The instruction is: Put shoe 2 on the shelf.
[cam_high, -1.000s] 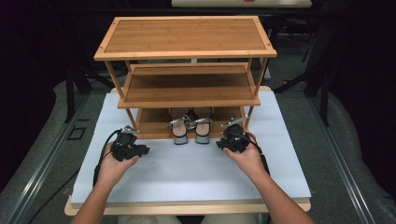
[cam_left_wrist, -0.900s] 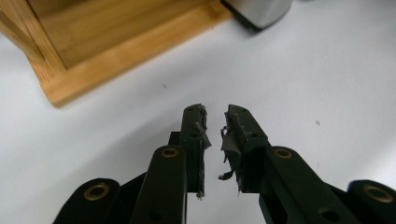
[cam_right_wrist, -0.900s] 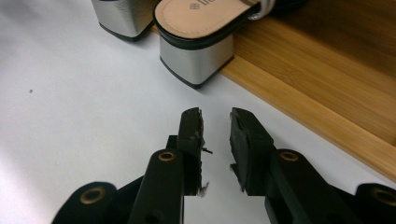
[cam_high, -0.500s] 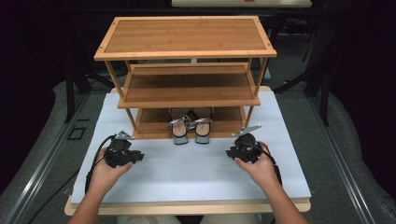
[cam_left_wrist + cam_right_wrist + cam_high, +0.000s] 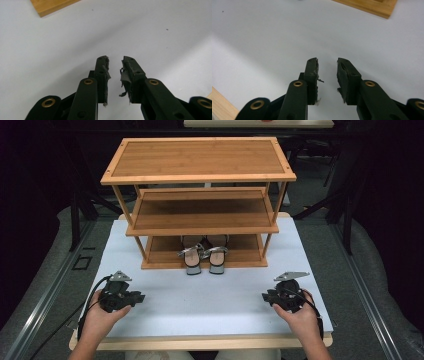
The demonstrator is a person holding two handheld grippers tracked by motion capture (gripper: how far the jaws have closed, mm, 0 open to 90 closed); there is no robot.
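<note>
A three-tier wooden shoe rack [image 5: 200,157] stands at the back of the white table top [image 5: 210,295]. Two silver strappy sandals [image 5: 205,256] rest side by side on its bottom shelf, their toes overhanging the front edge. My left gripper [image 5: 140,297] is held low at the front left, jaws pointing inward. My right gripper [image 5: 265,296] mirrors it at the front right. In the left gripper view my left gripper [image 5: 115,60] shows a narrow gap with nothing in it, and its jaws have just been opening. My right gripper [image 5: 327,61] is likewise empty and has just been opening.
A corner of the rack's base [image 5: 52,6] shows at the top of the left gripper view, and another corner of the base [image 5: 372,7] in the right gripper view. The table's wooden front edge [image 5: 200,342] runs just under both hands. Dark floor surrounds the table.
Both hands have drawn back from the rack and apart, the left toward the front left, the right toward the front right. The sandals have stayed on the bottom shelf.
</note>
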